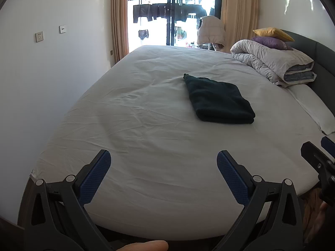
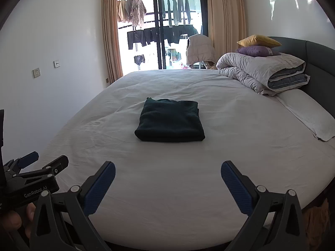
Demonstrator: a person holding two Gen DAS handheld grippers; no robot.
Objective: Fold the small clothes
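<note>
A dark green garment (image 1: 218, 99) lies folded into a thick rectangle on the white bed sheet (image 1: 146, 125); in the right wrist view the garment (image 2: 169, 120) sits in the middle of the bed (image 2: 167, 177). My left gripper (image 1: 163, 161) is open and empty, held over the near edge of the bed, well short of the garment. My right gripper (image 2: 167, 171) is open and empty, also near the bed's front edge. The left gripper shows at the left edge of the right wrist view (image 2: 44, 163), and the right gripper shows at the right edge of the left wrist view (image 1: 318, 148).
A rolled grey duvet (image 2: 263, 73) with a purple cushion (image 2: 257, 51) and a yellow cushion (image 2: 259, 40) lies at the far right by the grey headboard (image 2: 318, 62). A white pillow (image 2: 307, 113) lies below it. Curtains and a window with hanging clothes (image 2: 161, 29) stand behind. A white wall (image 2: 52, 62) runs along the left.
</note>
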